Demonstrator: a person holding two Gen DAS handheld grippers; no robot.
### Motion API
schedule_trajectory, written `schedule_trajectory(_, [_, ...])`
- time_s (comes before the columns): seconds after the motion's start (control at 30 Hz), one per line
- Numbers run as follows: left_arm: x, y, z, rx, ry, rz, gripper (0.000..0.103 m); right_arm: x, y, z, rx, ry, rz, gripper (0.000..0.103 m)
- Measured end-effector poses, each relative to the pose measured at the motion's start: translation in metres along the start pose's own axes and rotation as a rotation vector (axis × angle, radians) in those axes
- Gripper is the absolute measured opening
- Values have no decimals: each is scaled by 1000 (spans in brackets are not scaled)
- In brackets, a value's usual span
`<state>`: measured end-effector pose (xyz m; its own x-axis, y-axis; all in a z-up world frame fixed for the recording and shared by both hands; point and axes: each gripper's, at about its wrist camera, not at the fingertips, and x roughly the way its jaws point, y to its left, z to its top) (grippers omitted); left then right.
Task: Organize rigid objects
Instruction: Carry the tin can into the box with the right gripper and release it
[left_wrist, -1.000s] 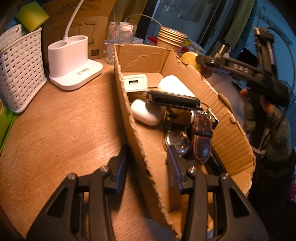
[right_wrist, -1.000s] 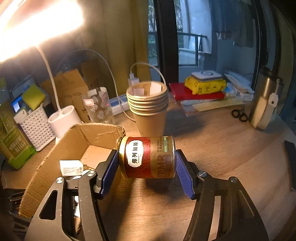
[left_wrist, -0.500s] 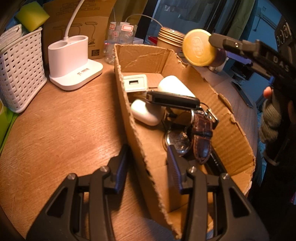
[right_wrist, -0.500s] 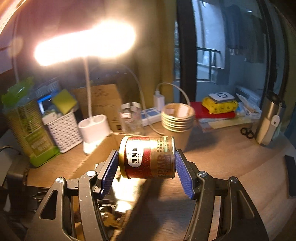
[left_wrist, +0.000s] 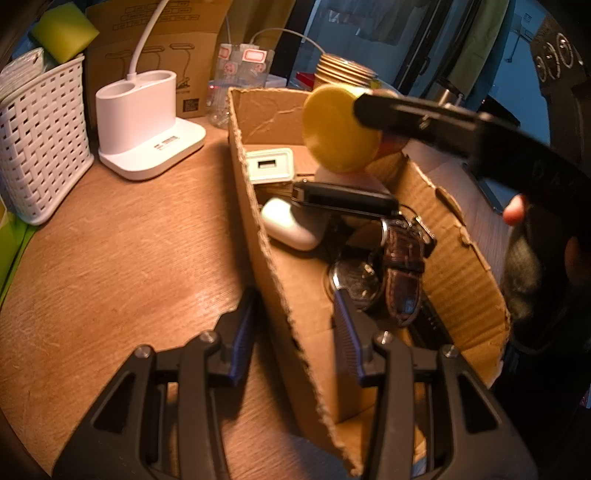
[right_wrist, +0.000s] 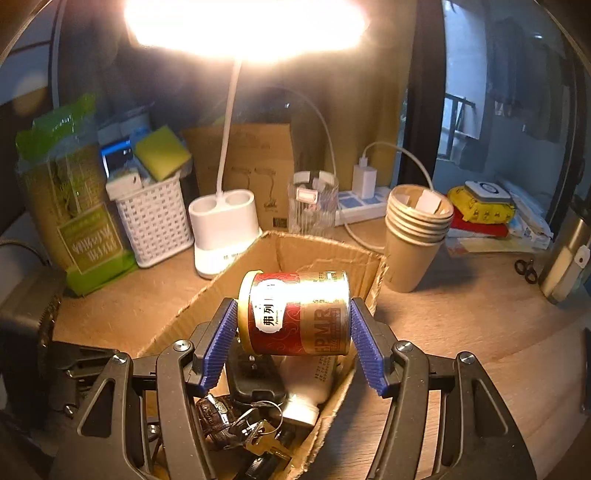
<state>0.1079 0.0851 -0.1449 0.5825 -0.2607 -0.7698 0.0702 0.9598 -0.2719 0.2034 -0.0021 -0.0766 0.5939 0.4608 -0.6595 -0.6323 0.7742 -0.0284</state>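
Pinching a red and gold tin (right_wrist: 295, 314) sideways by its two ends, the right gripper (right_wrist: 293, 343) holds it in the air above the cardboard box (right_wrist: 207, 295), over the keys (right_wrist: 258, 435), the brown watch strap (left_wrist: 402, 273) and the white case (left_wrist: 291, 225) lying inside. Straddling the box's near wall, the left gripper (left_wrist: 293, 325) has one blue pad outside on the wooden table (left_wrist: 129, 258) and one inside, the jaws spread and not squeezing the cardboard.

Red-and-gold tin (right_wrist: 297, 314); brown cardboard box (left_wrist: 280, 295); white woven-pattern basket (left_wrist: 37, 155); blue-ribbed tool (right_wrist: 295, 347).
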Motion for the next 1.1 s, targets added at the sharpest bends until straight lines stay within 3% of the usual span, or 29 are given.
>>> schedule_trajectory(0.5, [0, 0, 0, 0, 0, 0, 44, 4, -4, -2, -20, -35, -72, 70])
schedule_trajectory(1.1, [1, -1, 0, 0, 0, 0, 44, -3, -7, -9, -9, -36, -79, 74])
